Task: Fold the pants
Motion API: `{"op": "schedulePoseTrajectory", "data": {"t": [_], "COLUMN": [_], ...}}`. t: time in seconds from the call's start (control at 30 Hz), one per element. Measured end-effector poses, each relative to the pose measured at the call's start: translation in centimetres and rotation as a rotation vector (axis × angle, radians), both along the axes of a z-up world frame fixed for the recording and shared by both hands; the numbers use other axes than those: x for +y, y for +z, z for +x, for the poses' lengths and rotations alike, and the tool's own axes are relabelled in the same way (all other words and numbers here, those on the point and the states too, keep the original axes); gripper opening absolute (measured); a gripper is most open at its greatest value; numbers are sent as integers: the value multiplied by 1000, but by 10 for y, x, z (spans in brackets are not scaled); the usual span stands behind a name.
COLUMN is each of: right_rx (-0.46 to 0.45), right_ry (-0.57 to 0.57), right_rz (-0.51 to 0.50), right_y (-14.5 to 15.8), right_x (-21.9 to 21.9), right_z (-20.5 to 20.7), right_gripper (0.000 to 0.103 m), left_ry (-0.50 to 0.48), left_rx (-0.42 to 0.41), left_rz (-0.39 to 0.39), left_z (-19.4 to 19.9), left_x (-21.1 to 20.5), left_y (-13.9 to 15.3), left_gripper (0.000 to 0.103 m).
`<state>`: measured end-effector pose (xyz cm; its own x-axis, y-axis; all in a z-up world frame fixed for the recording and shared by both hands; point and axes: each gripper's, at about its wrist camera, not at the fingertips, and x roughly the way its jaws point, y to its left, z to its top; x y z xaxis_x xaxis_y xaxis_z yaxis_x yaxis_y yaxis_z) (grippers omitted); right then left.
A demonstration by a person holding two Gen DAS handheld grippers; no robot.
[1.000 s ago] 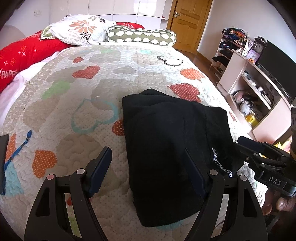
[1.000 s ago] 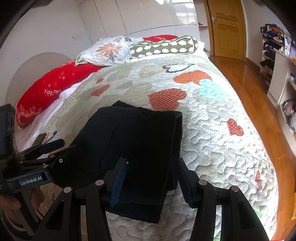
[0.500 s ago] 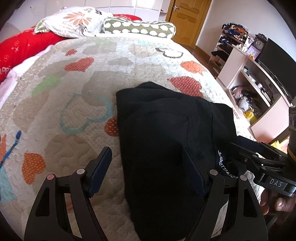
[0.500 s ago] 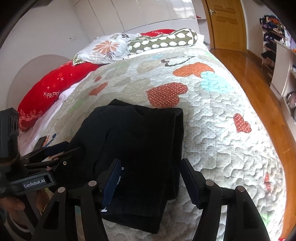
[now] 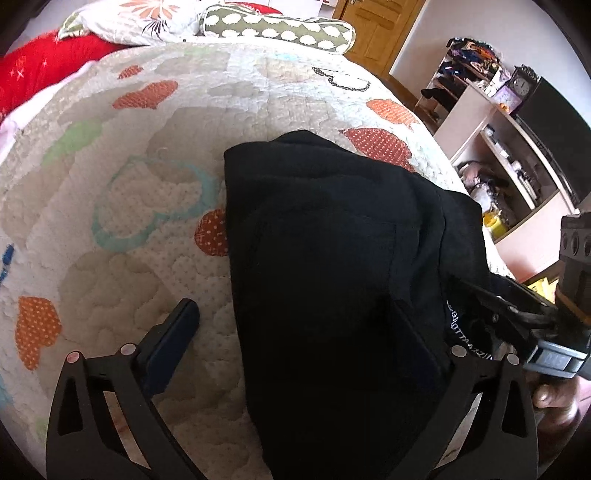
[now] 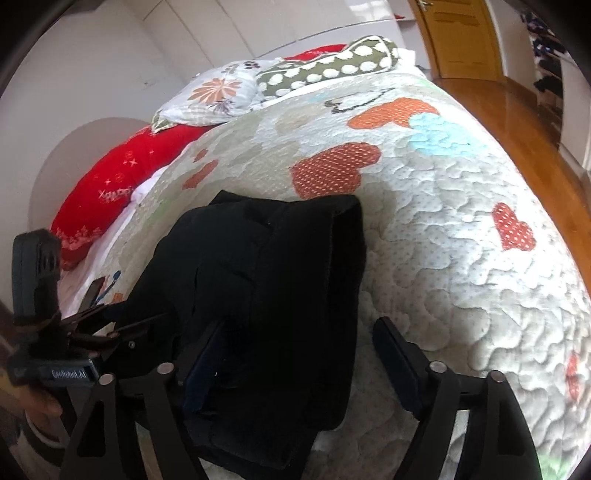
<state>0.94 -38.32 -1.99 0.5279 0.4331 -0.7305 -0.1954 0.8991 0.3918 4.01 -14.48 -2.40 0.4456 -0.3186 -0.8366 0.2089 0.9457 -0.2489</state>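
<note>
I see black pants (image 5: 332, 266) folded into thick multi-layer bundle on heart-print quilt (image 5: 147, 206), near quilt's foot edge. Left gripper (image 5: 295, 343) opening, straddling bundle's left edge, pads clear. Right gripper (image 6: 295, 354) opening, straddling right edge.

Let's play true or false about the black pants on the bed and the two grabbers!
1. The black pants lie folded on a quilt with hearts. True.
2. The left gripper is squeezing the pants. False: its jaws are opening, one finger on each side of the pants' edge.
3. The right gripper is shut tight. False: its jaws are opening, straddling the pants' other edge.
4. A spotted green pillow lies at the bed's far end. True.
</note>
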Motion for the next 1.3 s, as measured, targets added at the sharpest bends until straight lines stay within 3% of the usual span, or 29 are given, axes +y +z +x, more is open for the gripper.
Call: {"op": "schedulePoseTrajectory", "data": {"t": [0.13,0.33,0.4,0.43,0.47,0.5,0.53,0.57,0.67,0.73,0.8,0.97,1.17,1.3], "right_rx": [-29,-78,-89,-93,-95,-97,-97,-96,-96,-118,-147,-205,-255,-243], "right_ry": [38,-23,-20,-7,9,12,17,21,38,45,42,80,96,66], "right_rz": [-1,5,5,12,25,29,39,56,96,105,116,89,118,110], "right_y": [-4,-6,-6,-5,-5,-5,-5,-6,-2,6,18,46,70,69], "right_x": [7,12,14,16,17,16,16,14,13,14,16,37,58,66], "right_z": [-1,0,1,1,2,2,2,2,2,-1,-3,2,32,67], "right_gripper": [94,95,89,74,72,70,65,62,47,41,40,38,35,35], "left_ry": [-25,-38,-39,-40,-44,-58,-73,-80,-93,-94,-101,-86,-35,22], "left_rx": [-28,-28,-32,-34,-35,-36,-35,-37,-76,-92,-105,-164,-199,-164], "left_rz": [-7,-13,-14,-13,-15,-33,-53,-66,-37,-36,-40,-23,-32,-5], "left_z": [-2,1,1,0,1,0,-2,-4,-10,-13,-14,-9,23,54], "left_x": [1,2,1,1,1,0,-1,-2,-8,-8,-5,2,28,45], "left_y": [0,0,0,0,0,1,2,4,12,21,32,56,77,64], "left_gripper": [102,102,102,102,101,91,75,73,54,37,31,27,26,27]}}
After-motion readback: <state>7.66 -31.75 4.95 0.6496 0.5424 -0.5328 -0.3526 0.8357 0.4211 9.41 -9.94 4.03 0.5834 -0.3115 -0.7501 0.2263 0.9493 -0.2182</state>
